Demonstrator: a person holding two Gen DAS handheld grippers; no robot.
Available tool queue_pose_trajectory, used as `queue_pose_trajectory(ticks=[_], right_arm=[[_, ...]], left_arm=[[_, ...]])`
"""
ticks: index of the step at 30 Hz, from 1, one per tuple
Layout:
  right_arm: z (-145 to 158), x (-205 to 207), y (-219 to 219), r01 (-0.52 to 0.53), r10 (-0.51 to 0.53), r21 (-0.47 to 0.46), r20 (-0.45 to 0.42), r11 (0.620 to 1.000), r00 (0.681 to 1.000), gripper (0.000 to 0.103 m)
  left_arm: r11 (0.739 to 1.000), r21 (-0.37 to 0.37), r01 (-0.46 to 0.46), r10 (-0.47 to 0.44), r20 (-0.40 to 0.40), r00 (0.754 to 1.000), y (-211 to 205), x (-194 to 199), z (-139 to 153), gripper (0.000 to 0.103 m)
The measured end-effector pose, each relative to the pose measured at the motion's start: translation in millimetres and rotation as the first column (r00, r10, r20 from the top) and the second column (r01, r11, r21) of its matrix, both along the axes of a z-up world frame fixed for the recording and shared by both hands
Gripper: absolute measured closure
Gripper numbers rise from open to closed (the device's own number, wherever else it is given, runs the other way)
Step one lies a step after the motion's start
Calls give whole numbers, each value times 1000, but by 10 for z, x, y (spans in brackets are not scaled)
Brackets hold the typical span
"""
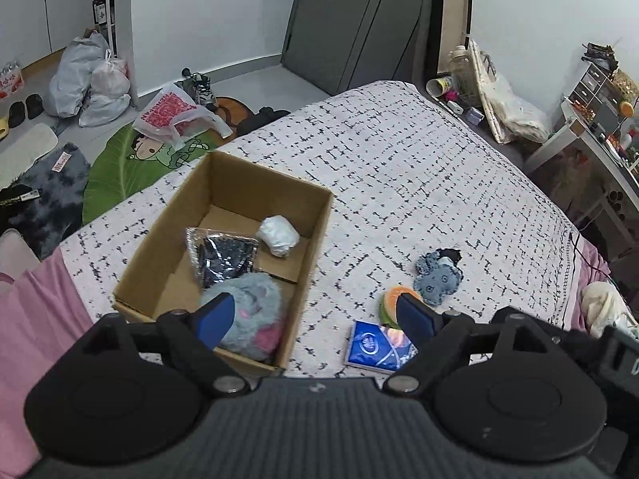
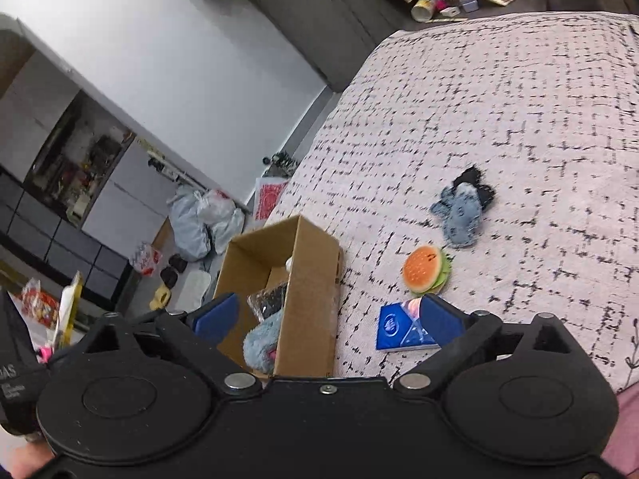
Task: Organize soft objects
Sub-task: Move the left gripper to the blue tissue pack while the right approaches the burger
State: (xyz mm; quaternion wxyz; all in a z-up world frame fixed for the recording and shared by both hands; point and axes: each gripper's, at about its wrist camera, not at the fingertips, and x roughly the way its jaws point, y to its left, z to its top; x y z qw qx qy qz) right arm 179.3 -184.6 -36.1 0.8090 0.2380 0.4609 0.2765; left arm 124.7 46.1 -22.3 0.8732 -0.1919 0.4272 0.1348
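Note:
A cardboard box sits on the bed and holds a fluffy grey-blue plush, a silvery dark packet and a white bundle. Beside it on the bedspread lie a burger toy, a blue tissue pack and a small denim-blue plush. My left gripper is open and empty above the box's near right corner. In the right wrist view my right gripper is open and empty over the box, with the burger toy, tissue pack and denim plush to the right.
The bed has a white bedspread with black dashes. Bags, shoes and rugs lie on the floor to the left. A cluttered desk stands at the right. A dark wardrobe stands behind the bed.

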Motion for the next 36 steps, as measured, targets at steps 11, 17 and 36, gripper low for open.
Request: queue_pose_trajectory(ticks=[11,17,36], right_arm=[[-83,107,-318,90,-89,24,-55,996,995,4],[-187,155,-390,127,-125,13,-92,992,988,3],[-532,343,-467,180,-173,16,-207,984,963,3]], left_arm=[[1000,-25,13,-13,-9,1000,-328,115,-130,16],[999,-46,15,-16,-37,999,-484,212,-302,16],[993,-75,89,-101,-176,979,-807,622,-982,16]])
